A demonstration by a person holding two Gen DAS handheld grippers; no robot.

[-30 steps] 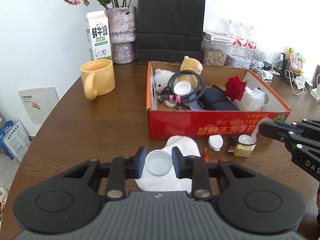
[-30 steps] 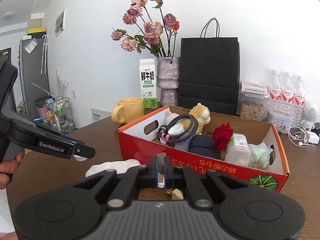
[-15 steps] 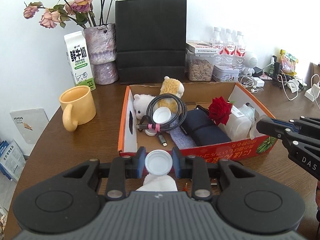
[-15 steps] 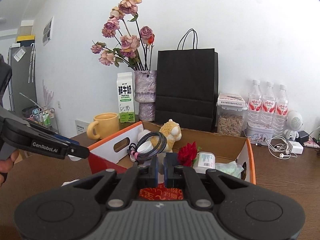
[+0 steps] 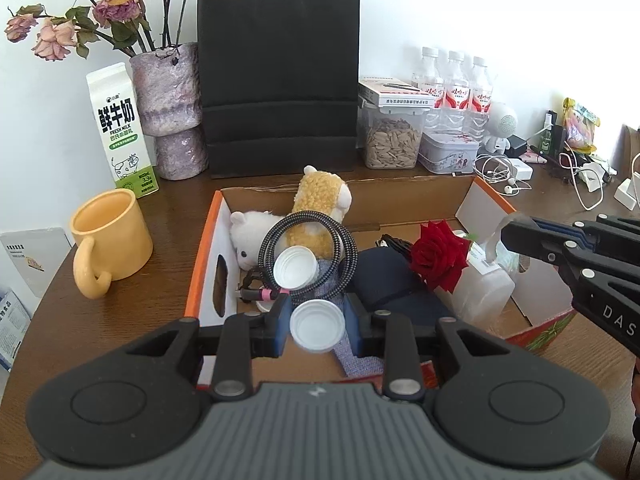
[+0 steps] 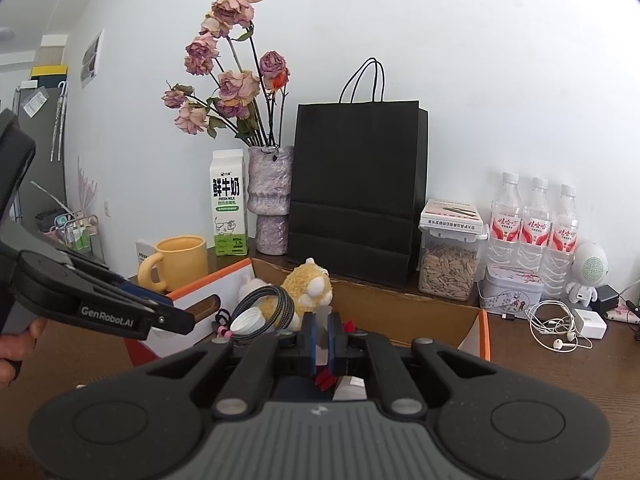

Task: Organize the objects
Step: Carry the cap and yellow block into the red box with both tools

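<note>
Lighting: bright, even daylight on both my wrist views; white wall (image 6: 500, 80) nearly blown out. Shadows: soft, faint beneath the mug (image 5: 110, 240) on the desk (image 5: 168, 216). Focus: sharp, no motion blur. Distortion: strong fisheye bowing, dark vignetted corners.

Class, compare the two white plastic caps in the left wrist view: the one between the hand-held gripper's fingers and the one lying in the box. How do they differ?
The gripped white plastic cap is clamped in the left hand-held gripper above the box; the loose white plastic cap lies inside the coiled braided cable. The gripped cap faces the camera squarely; the loose cap tilts. Both are round, white and show a hollow side.
</note>
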